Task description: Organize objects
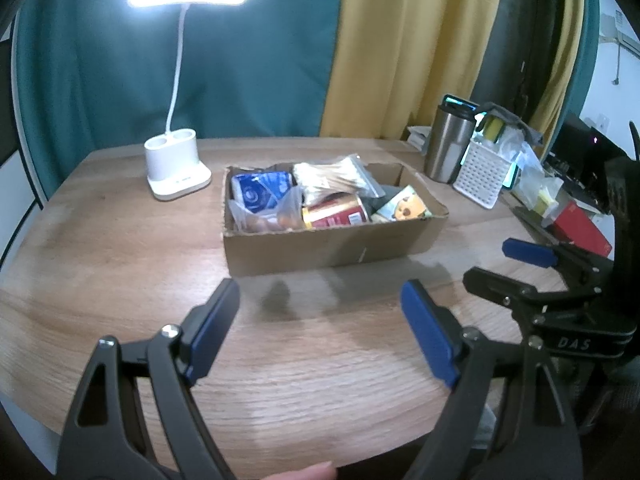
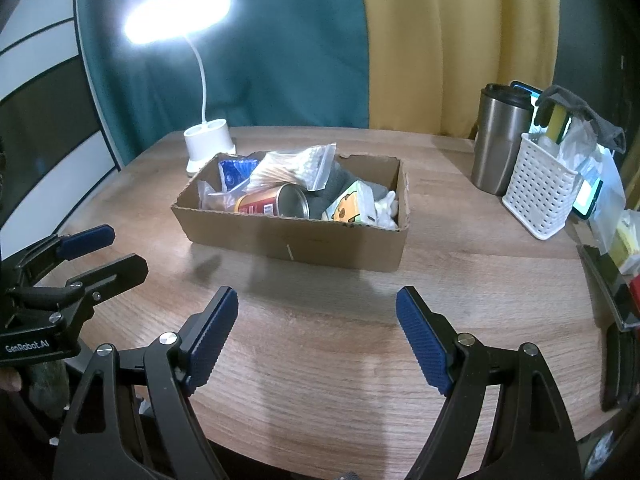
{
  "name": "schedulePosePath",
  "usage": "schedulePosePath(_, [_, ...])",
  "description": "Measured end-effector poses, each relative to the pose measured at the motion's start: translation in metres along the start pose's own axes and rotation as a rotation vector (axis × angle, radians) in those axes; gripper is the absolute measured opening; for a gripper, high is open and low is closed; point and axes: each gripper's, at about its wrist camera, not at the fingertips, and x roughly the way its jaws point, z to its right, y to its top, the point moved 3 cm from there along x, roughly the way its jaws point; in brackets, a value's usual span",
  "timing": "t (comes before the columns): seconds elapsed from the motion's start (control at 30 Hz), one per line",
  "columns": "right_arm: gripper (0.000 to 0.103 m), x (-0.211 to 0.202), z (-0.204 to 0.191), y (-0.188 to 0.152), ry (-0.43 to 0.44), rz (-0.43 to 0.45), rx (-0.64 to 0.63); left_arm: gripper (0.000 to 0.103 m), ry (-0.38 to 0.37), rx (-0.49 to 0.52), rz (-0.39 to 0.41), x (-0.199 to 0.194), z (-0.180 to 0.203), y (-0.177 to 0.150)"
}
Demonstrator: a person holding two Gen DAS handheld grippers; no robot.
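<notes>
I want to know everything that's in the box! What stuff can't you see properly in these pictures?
- Bottom of the cardboard box: both views, buried under the can, the zip bag and other packets.
- Can's label: both views, too blurred to read.
- White basket contents: both views, crumpled plastic and a grey cloth cover them.
- Glowing screen: right wrist view, mostly behind the basket.
- Red box: left wrist view, partly hidden by the right gripper.

Box [image 2: 296, 240] mid-table [image 2: 320, 360], can [image 2: 276, 202] and bags [image 2: 296, 170] inside; lamp [image 2: 206, 144] far left; tumbler [image 2: 500, 140], basket [image 2: 538, 192] right
</notes>
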Motion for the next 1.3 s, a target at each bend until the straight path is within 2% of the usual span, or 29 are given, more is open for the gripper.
schedulePosePath(0.43, [0.084, 0.0015, -0.0016, -0.0002, 0.006, 0.0, 0.003, 0.084, 0.021, 0.011, -0.003, 0.0023, -0.0031, -0.0003])
schedulePosePath(1.3, [0.084, 0.0012, -0.0016, -0.0001, 0.005, 0.003, 0.005, 0.084, 0.009, 0.005, -0.003, 0.0014, -0.0043, -0.0008])
